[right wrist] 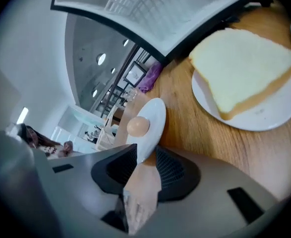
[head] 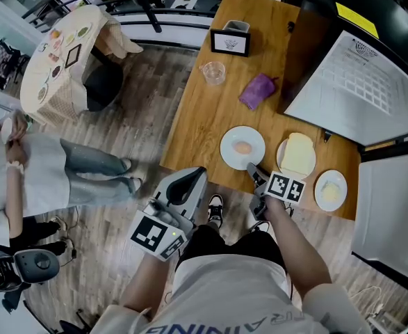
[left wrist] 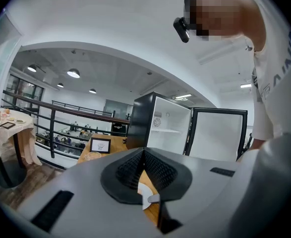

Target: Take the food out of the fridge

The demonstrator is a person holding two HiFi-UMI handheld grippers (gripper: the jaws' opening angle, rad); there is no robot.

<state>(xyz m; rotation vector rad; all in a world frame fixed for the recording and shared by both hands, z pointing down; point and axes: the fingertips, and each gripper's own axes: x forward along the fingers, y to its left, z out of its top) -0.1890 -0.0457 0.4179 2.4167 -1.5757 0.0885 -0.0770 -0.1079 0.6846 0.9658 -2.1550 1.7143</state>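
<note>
A small white plate with a brown egg on it sits near the front edge of the wooden table. My right gripper is at that plate's near rim. In the right gripper view the plate's rim reaches in between the open jaws of the right gripper, with a gap beside it, and the egg lies just beyond. Right of it lie a slice of bread on its own plate and a third plate. My left gripper hangs shut and empty, off the table's front edge.
The fridge's open door with its shelf rack hangs over the table's right side; the left gripper view shows the white fridge interior. A purple cloth, a glass and a framed sign stand farther back. A person is on the floor at left.
</note>
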